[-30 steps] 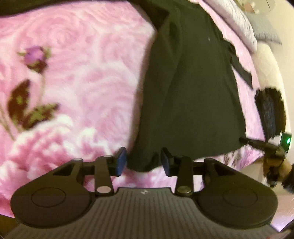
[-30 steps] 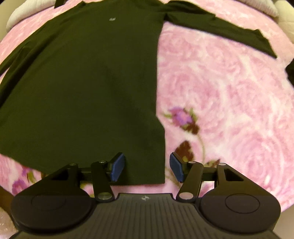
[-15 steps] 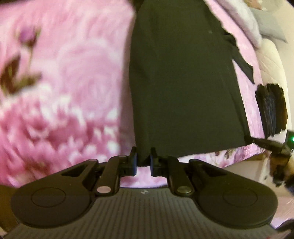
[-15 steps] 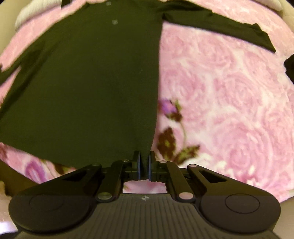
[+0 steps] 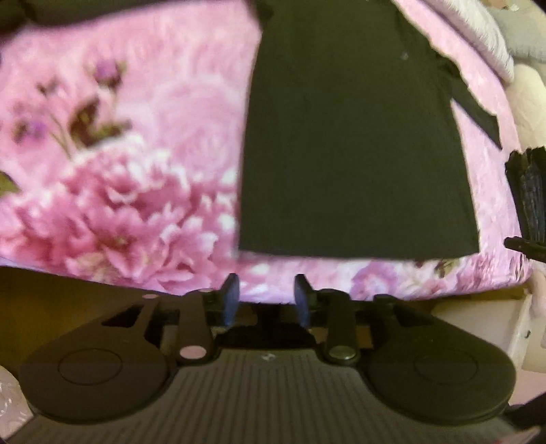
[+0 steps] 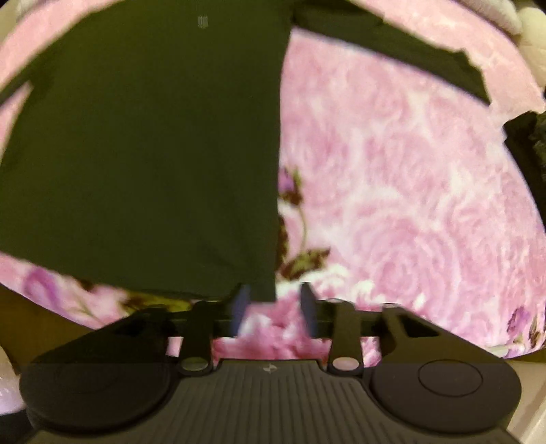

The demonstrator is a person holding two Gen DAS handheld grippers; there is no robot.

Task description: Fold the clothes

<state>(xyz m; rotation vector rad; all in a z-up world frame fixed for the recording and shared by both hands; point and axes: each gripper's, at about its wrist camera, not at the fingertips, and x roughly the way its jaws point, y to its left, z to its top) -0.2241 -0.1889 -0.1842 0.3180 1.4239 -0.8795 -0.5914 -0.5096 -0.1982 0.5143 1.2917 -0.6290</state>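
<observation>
Nearest, the left gripper point(image 5: 265, 296) has its blue-padded jaws standing apart with nothing between them, poised just short of the bed's front edge; the hem of the dark long-sleeved shirt point(image 5: 355, 143) lies a little beyond, toward 12 o'clock, clear of the pads. The right gripper point(image 6: 274, 304) is likewise spread and holds nothing, though the shirt's lower right corner sits right at its left pad, at about 11 o'clock from the gap; whether cloth and pad touch I cannot tell through the blur. Both tools point at the hem's two corners, which suits taking the garment by its bottom edge, or equally letting it go after squaring it up; the spread jaws fit either.

Further out, the shirt lies face up and flat on the pink floral blanket point(image 6: 392, 205), body smooth, hem toward the person, collar end far away at 12 o'clock. One sleeve point(image 6: 392, 51) stretches toward 2 o'clock in the right view, unfolded. A small pale mark point(image 6: 203, 22) shows on the chest. Spread this way, the shirt is laid out, not folded.

The blanket is plush and soft, likely to give under a pressing pad. At 3 o'clock sits a dark stack point(image 5: 530, 194), perhaps folded clothes. Farthest, pale pillows point(image 5: 477, 37) line the bed's head.
</observation>
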